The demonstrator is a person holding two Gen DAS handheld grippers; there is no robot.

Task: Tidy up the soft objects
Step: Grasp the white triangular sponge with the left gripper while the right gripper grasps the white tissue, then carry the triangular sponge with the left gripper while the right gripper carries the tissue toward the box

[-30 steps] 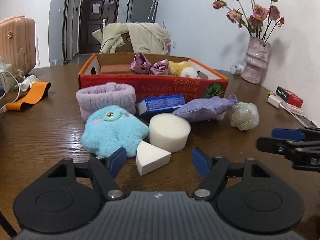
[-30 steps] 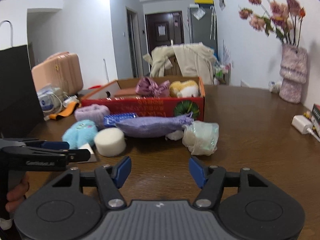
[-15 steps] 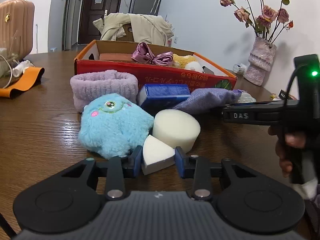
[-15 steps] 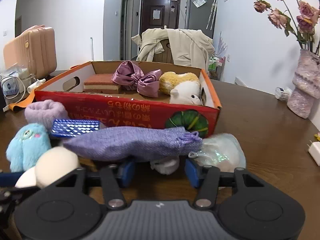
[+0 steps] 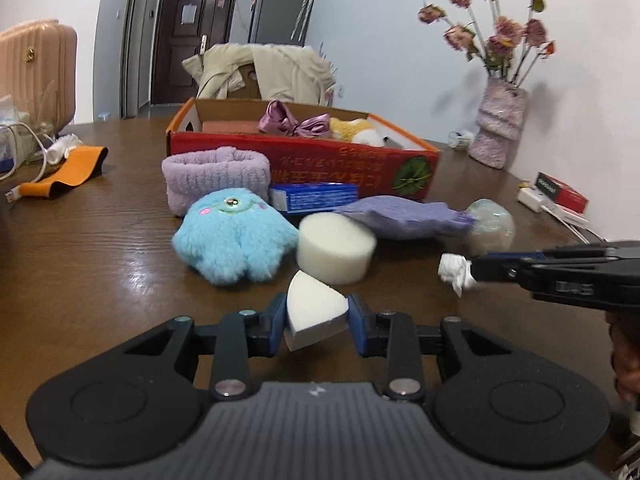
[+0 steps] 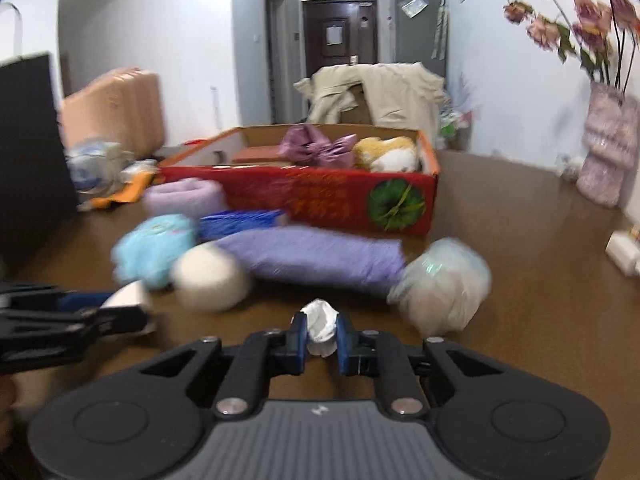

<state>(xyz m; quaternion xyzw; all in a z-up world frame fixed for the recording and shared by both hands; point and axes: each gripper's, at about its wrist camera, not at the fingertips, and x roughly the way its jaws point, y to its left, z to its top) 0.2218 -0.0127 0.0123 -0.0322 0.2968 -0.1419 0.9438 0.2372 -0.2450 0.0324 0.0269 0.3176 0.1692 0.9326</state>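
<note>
Since a second ago both grippers have gone from open and empty to loaded. The left gripper (image 5: 316,322) has closed its jaws on the white wedge sponge (image 5: 314,314). The right gripper (image 6: 321,338) has just been closing, its jaws now nearly together, on a small crumpled white wad (image 6: 320,326) (tissue or cloth, I cannot tell which) that lay under the purple pouch (image 6: 316,258) half a second back.

The wedge sits between the left pads, seemingly just clear of the table (image 5: 80,264), near its front edge. The wad hangs off the right fingertips over the table, in front of the pouch, and in the left view it shows at the tip of the right gripper.

Just beyond the wedge lie the round sponge (image 5: 336,250) and the blue plush toy (image 5: 234,238). Behind those are the purple headband (image 5: 216,182) and a blue packet (image 5: 316,196), both close against the front wall of the red box (image 5: 348,168). The box already holds a bow (image 5: 294,122) and a yellow plush (image 5: 354,128).

The step now, I judge, is to carry both pieces into the box. Squeeze only enough to hold them, since foam springs back and can pop out. Lift each well above the pile so nothing drags along. Clear the box wall before lowering, and aim for the bare floor of the box towards its front corners. Send one hand in at a time so the grippers do not cross.
</note>
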